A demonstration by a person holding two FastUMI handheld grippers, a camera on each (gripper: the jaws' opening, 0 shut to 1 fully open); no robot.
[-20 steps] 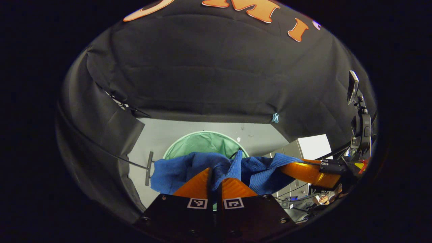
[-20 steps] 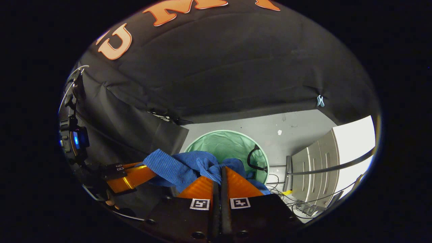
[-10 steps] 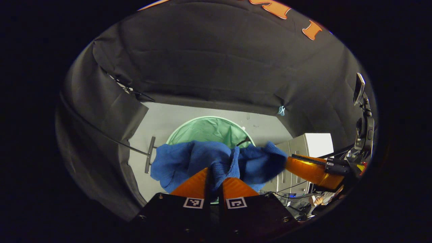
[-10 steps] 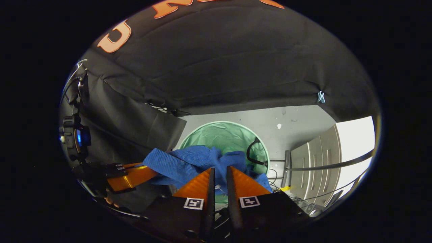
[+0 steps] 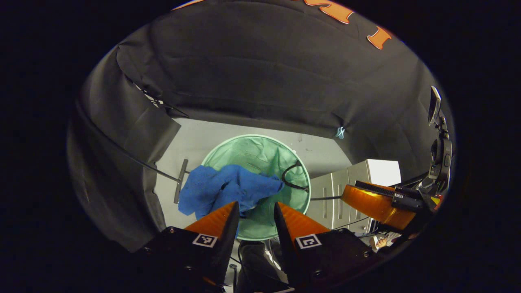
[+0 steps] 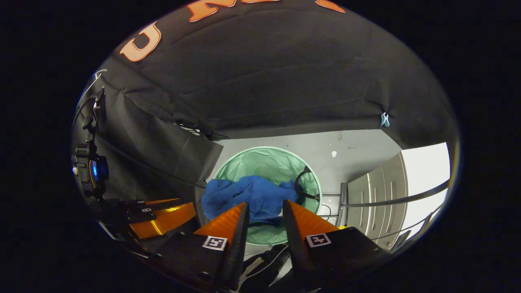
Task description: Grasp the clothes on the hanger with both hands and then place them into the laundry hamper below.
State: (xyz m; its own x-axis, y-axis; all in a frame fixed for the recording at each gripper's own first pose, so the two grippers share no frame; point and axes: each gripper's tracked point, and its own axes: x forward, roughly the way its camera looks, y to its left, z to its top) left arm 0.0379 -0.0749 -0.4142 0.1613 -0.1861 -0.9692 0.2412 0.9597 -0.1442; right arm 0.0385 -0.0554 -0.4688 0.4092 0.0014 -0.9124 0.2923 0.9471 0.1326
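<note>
The left claw (image 5: 255, 209) stands with its two fingers spread apart and nothing between them. Through the gap the left gripper view looks down onto a round, pale green laundry hamper (image 5: 303, 194) that sits on a light grey floor (image 5: 199, 136). A blue cloth (image 5: 224, 189) lies crumpled over the hamper's near left rim, part of it inside the mesh bag and part hanging out past the edge toward the floor. A black handle loop (image 5: 291, 179) curves up from the hamper's right side, just beside the cloth's tip.

The right claw (image 6: 263, 211) is likewise spread wide and holds nothing. In the right gripper view the same cloth (image 6: 250, 195) rests in a bunched heap in the hamper (image 6: 264, 156), against the nearer side, with the handle loop (image 6: 303, 183) at its right edge.

Each view catches the other gripper off to the side: the right one (image 5: 376, 201) at the right of the left gripper view, the left one (image 6: 160, 215) at the lower left of the right gripper view. Both are well apart from the cloth.

A grey cabinet (image 6: 374, 203) with drawers stands to the right of the hamper, and a thin dark bar (image 6: 403, 197) crosses in front of it.
</note>
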